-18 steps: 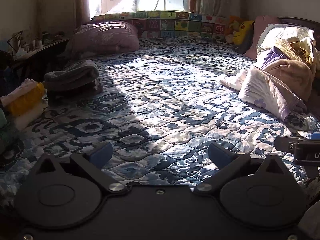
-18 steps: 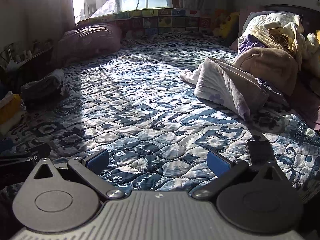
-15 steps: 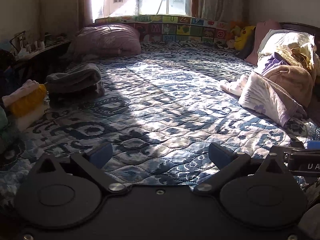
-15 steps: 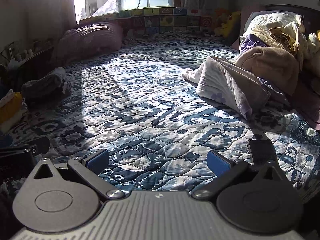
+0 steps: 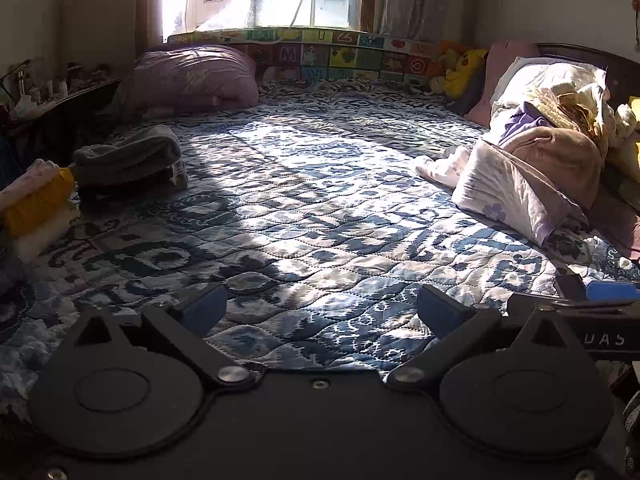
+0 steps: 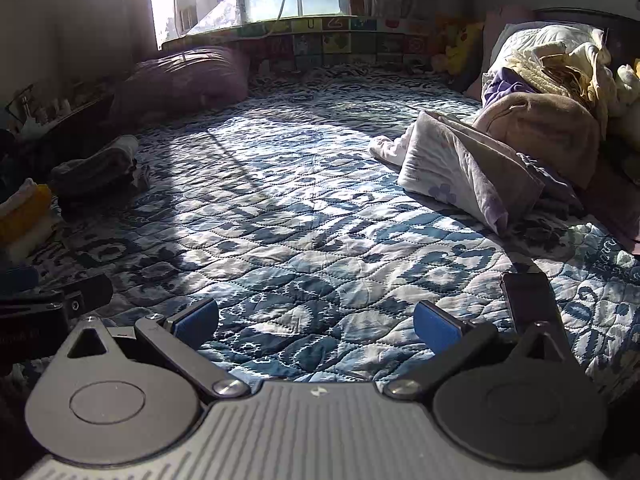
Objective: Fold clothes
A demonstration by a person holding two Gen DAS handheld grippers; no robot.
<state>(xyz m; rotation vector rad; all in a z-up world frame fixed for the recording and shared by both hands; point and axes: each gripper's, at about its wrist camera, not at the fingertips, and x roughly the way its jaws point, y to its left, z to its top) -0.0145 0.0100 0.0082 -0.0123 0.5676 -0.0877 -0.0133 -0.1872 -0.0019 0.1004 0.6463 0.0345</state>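
Observation:
A heap of unfolded clothes [image 5: 552, 152] [image 6: 532, 120] lies at the right of the bed, with a white floral piece [image 5: 504, 196] [image 6: 452, 172] draped at its front. Folded grey clothes [image 5: 128, 156] [image 6: 96, 164] sit at the left, beside a yellow and pink folded stack [image 5: 32, 200] [image 6: 22, 208]. My left gripper [image 5: 320, 312] hangs open over the blue quilt, holding nothing. My right gripper [image 6: 316, 322] is open too, empty, low over the quilt. Each gripper shows at the edge of the other's view: the right gripper [image 5: 592, 304] and the left gripper [image 6: 44, 300].
The blue patterned quilt [image 5: 320, 200] [image 6: 304, 208] covers the bed. A purple pillow [image 5: 192, 76] and a colourful alphabet mat [image 5: 344, 52] line the window side. Plush toys [image 5: 464, 64] sit in the far corner. A cluttered table [image 5: 44, 96] stands at the left.
Both cameras have tilted up slightly, so the window and wall show more. The right gripper's body sits lower and further right in the left wrist view. Both grippers stay open.

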